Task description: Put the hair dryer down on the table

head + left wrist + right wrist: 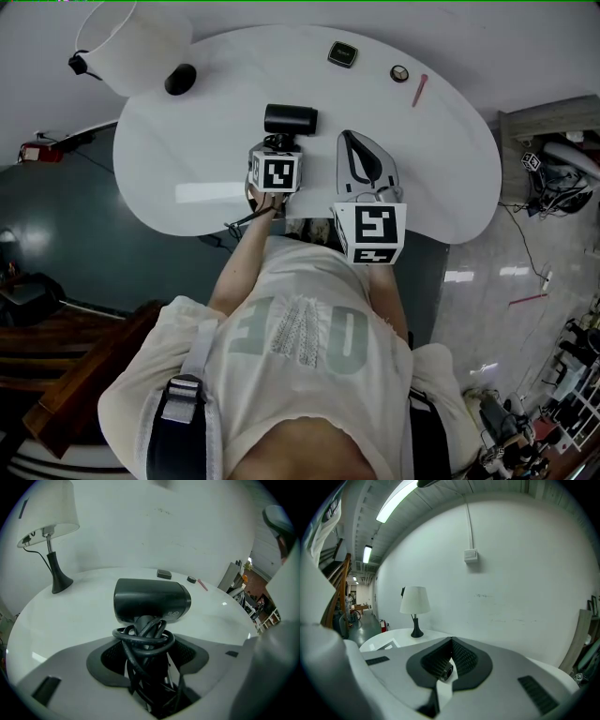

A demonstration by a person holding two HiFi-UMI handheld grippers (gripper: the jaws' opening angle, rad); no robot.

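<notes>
Left gripper (147, 654) clamped on the hair dryer (152, 601) by its cord-wrapped (140, 641) handle over the white table (187, 159), right gripper (450, 644) closed, empty; I'd lower gently, seat it flat, then open slowly.

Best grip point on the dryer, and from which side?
The handle, approached from its free end, as the left gripper grips it now. It is the narrow part, wrapped in cord, jutting from the wide barrel, which would likely overfill the jaws.
</notes>
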